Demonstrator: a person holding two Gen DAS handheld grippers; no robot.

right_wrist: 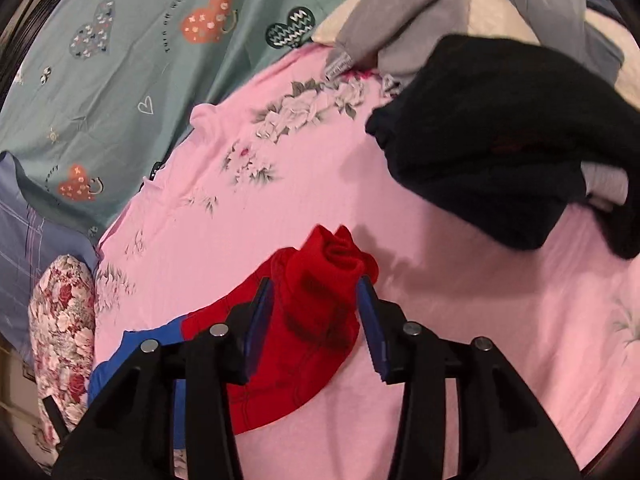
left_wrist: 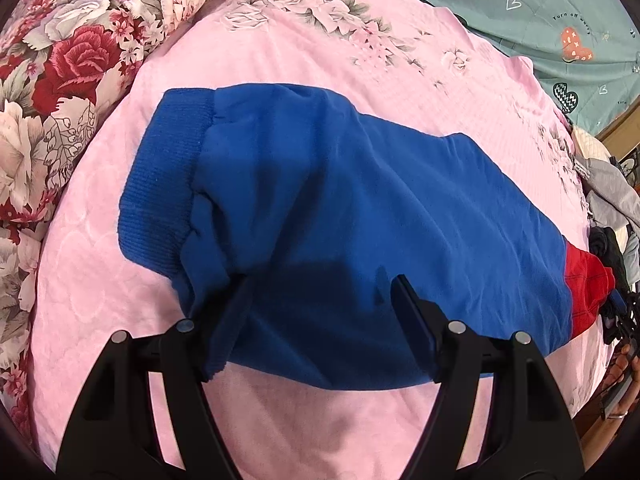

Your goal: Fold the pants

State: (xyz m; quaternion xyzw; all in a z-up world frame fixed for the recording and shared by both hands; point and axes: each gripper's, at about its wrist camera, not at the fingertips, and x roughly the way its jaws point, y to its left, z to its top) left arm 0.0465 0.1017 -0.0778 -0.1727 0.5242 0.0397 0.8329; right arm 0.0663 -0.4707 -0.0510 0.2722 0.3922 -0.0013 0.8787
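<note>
Blue pants (left_wrist: 360,208) with a ribbed blue waistband at the left and a red lower part (left_wrist: 588,284) lie flat on a pink bedspread (left_wrist: 280,56). My left gripper (left_wrist: 320,284) is open over the pants' near edge, with blue cloth between its spread fingers. In the right wrist view the red end (right_wrist: 316,320) is bunched up. My right gripper (right_wrist: 316,284) is open and straddles the red bunch; the fingers are apart from it. A strip of the blue part (right_wrist: 136,352) shows at the lower left.
A floral quilt (left_wrist: 52,92) lies along the left. A teal sheet with hearts (right_wrist: 120,60) is beyond the bedspread. A black garment (right_wrist: 500,140) and grey clothes (right_wrist: 420,12) are piled at the right, close to the red end.
</note>
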